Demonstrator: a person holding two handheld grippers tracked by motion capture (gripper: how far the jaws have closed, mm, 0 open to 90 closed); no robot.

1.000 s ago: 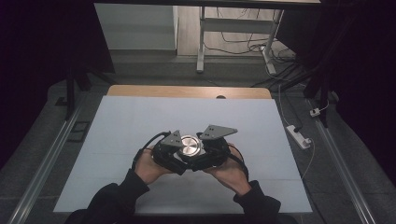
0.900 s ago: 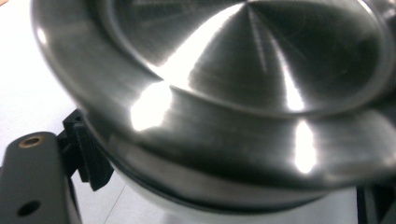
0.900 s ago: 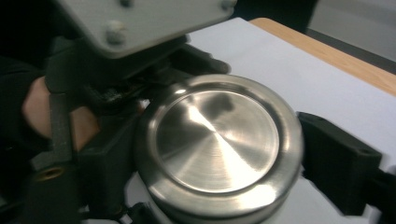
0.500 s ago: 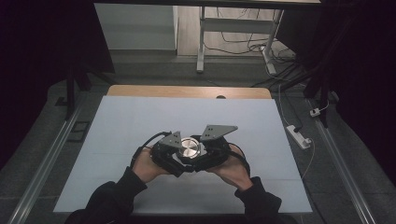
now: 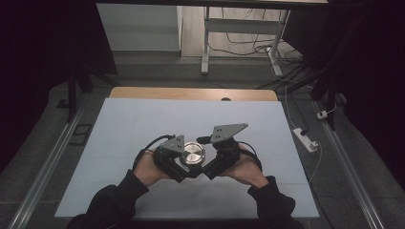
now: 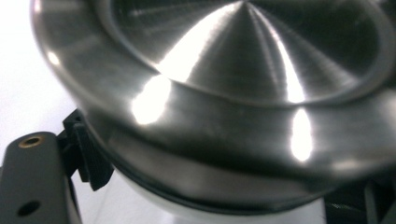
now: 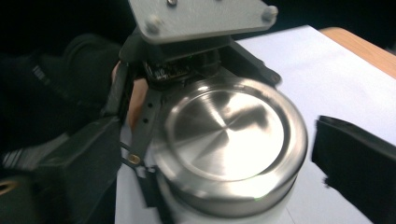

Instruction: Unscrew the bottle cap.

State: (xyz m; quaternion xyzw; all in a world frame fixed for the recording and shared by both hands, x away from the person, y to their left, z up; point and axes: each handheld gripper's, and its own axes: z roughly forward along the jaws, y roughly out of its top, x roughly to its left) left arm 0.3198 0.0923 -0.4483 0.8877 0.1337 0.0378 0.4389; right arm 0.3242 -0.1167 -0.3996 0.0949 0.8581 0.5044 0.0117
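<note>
At the near middle of the white-covered desk (image 5: 143, 124), the left hand-held gripper (image 5: 173, 160) clamps a white container capped by a brushed-steel lid (image 5: 193, 153), while the right hand-held gripper (image 5: 217, 162) brackets it with jaws spread, the lid evidently not yet removed.

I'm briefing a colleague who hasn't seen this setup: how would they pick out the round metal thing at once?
Start from the pale sheet covering the table; near its front edge a person's two hands hold the left gripper and the right gripper close together. Between them sits a round container with a brushed-steel lid on a white body. It is the one shiny, circular thing among matte black parts.
</note>
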